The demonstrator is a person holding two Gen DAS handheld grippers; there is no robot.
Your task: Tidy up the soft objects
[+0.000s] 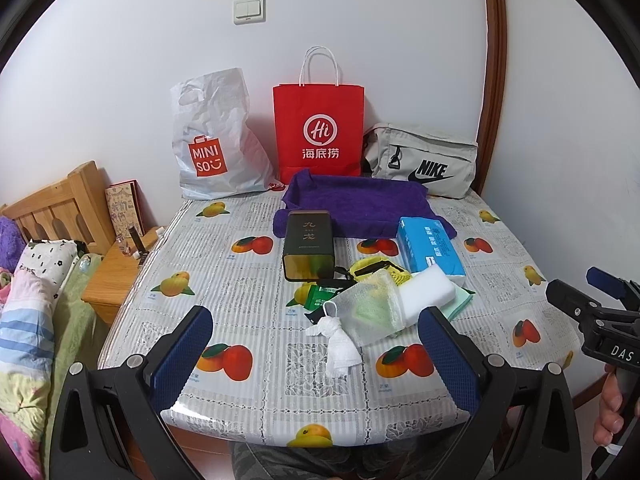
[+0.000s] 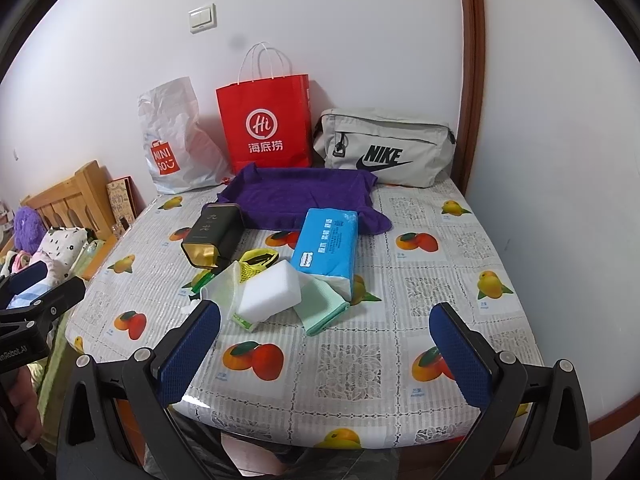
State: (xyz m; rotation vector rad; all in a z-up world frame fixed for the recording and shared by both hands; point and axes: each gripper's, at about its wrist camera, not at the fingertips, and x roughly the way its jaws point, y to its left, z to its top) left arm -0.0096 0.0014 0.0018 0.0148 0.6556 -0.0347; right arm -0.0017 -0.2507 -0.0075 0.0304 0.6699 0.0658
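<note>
Hovering wide open, left tool (image 1: 316,354) and right tool (image 2: 326,346) hold nothing.

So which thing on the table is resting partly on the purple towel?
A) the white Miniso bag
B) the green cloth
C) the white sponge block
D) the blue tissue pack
D: the blue tissue pack has its far end lying over the purple towel's front edge.

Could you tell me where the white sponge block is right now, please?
In both wrist views the white sponge block sits mid-table, against the near end of the blue tissue pack, with a green cloth beside it.
</note>
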